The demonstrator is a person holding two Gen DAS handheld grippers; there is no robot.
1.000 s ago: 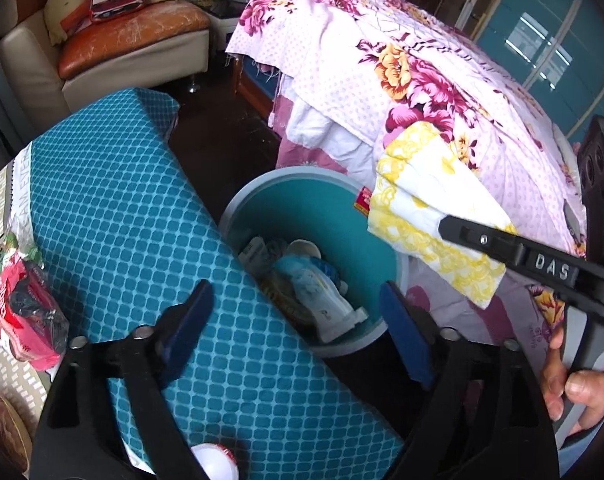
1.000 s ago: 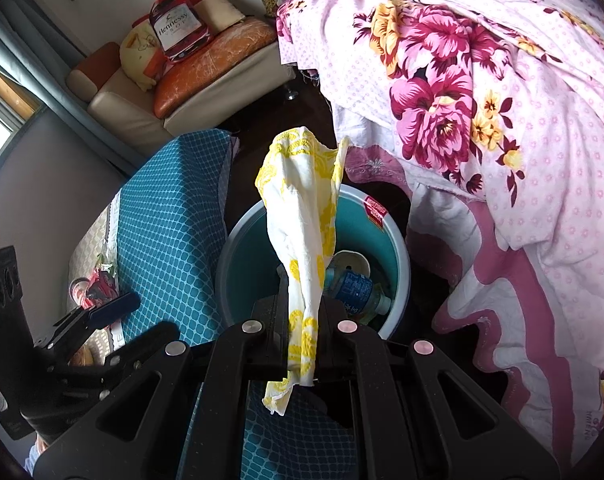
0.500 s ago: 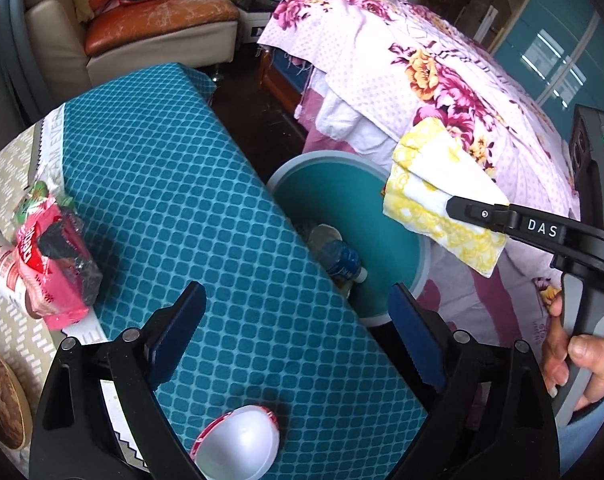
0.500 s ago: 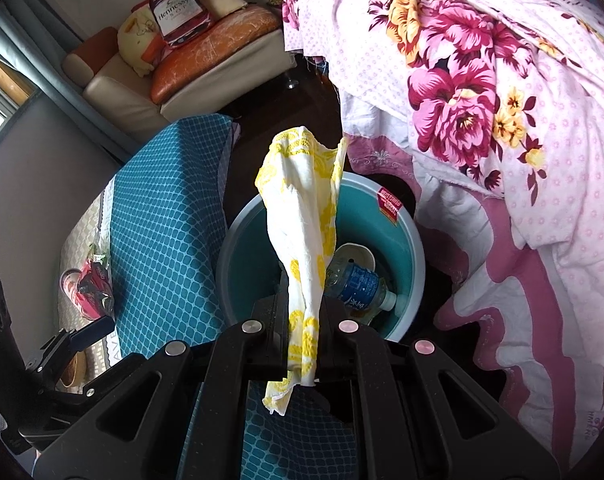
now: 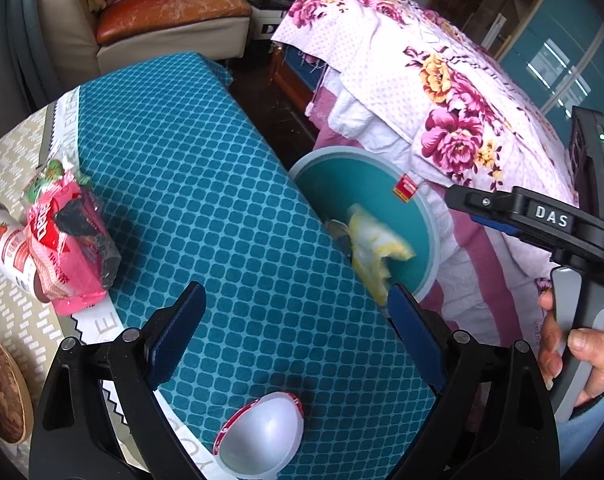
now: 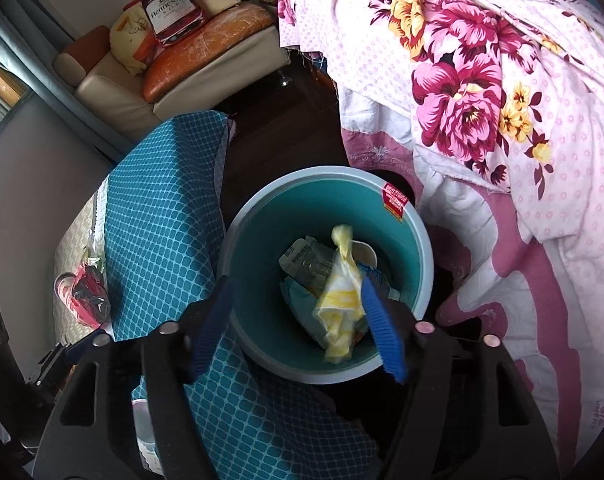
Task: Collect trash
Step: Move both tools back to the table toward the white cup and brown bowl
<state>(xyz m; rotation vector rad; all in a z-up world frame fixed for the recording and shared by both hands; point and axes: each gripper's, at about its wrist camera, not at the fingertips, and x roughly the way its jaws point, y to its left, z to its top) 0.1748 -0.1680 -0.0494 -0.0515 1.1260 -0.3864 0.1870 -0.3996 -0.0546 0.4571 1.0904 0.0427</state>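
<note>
Tabletop (image 5: 230, 208), teal-checked cloth: under the left claw (image 5: 298, 340), which gapes wide with nothing in it.
Teal bin (image 6: 421, 240): below and ahead of the right claw (image 6: 298, 324), whose jaws have just been opening; nothing is pinched.
Yellow-and-white wrapper (image 6: 341, 300): loose between the right claw's pads, inside the bin. Likely light, limp, crushable; pinch any bunched fold.
White plastic cup (image 5: 266, 436): near the left claw, probably light and thin-walled; grip the rim.
Pink packet (image 5: 70, 248) and cup show best in the left view; the bin's other contents only in the right.
</note>
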